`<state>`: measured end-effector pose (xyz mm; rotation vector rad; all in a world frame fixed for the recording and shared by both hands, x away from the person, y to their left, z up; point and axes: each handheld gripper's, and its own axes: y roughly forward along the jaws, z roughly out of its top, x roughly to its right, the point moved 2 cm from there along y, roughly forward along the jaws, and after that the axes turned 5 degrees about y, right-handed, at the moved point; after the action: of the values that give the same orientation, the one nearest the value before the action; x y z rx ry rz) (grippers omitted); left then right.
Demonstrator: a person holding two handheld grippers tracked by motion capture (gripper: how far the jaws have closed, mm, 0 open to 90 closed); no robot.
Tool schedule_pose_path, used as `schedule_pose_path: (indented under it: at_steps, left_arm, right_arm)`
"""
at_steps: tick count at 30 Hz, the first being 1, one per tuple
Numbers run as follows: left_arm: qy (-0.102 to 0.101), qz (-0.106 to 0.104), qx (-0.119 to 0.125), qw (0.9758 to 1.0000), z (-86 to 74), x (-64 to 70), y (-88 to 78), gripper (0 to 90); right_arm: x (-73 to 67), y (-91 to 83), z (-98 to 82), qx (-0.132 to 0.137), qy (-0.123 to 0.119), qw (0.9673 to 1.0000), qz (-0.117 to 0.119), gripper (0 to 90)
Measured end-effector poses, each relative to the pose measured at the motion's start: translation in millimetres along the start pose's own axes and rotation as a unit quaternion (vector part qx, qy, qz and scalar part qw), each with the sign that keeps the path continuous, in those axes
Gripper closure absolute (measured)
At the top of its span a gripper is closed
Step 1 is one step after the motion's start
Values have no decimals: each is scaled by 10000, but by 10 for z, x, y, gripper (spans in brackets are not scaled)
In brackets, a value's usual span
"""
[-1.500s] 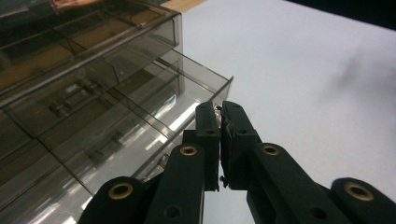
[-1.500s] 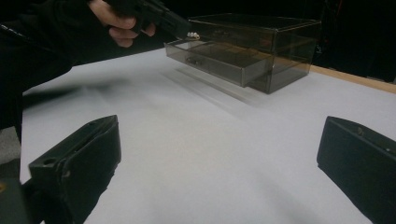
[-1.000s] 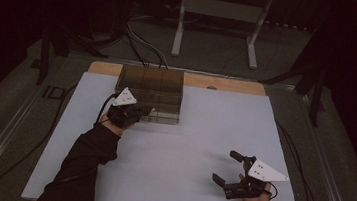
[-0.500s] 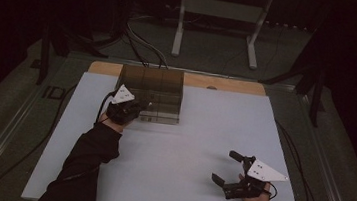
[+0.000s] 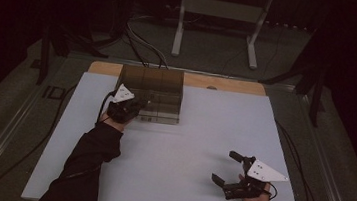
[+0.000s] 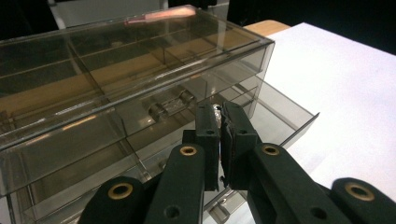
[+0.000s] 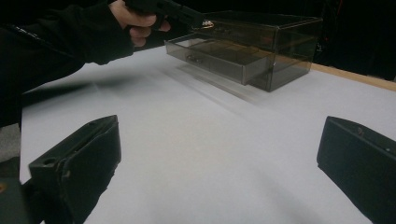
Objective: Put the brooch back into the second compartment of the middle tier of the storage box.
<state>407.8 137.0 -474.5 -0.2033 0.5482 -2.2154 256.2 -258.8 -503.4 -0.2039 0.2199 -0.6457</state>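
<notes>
Clear drawer box point(image 5: 157, 91) sits at far-left of white table point(image 5: 186, 146), bottom drawer point(image 6: 275, 116) pulled partway out. Left gripper point(image 6: 220, 123) fingers closed on small shiny item, held over that drawer. Right gripper point(image 5: 232, 170) fingers wide apart, empty, near front-right edge.

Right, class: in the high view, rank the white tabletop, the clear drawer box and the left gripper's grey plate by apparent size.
1. White tabletop, by far the largest.
2. Clear drawer box.
3. Grey plate on the left gripper, smallest, though it sits slightly nearer the camera than the box.
</notes>
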Motion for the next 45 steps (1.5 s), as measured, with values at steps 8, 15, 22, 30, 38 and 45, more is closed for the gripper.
schedule_pose_path:
  at_steps: [8, 15, 22, 30, 38, 45]
  left_arm:
    - [-2, -109, -233, 9997, -73, 8, 89, 873]
    - [9, -98, -339, 9994, -116, -11, 144, 873]
    - [29, -250, -439, 9987, -131, 11, 208, 873]
    - [-29, -280, -531, 9982, -153, -32, 254, 872]
    - [-25, -300, -557, 9980, -139, -11, 299, 871]
    - [30, -186, -488, 9986, -89, 4, 294, 871]
  right_arm:
    - [2, -3, -1, 2, 7, 10000, -3, 0]
    - [3, -7, 0, 4, 4, 10000, -3, 0]
    - [-1, -7, 0, 3, 2, 10000, -2, 0]
    - [-3, -9, -2, 0, 1, 10000, -2, 0]
    - [-1, -8, -3, -14, 14, 10000, 12, 0]
    - [7, -17, -1, 6, 20, 10000, -4, 0]
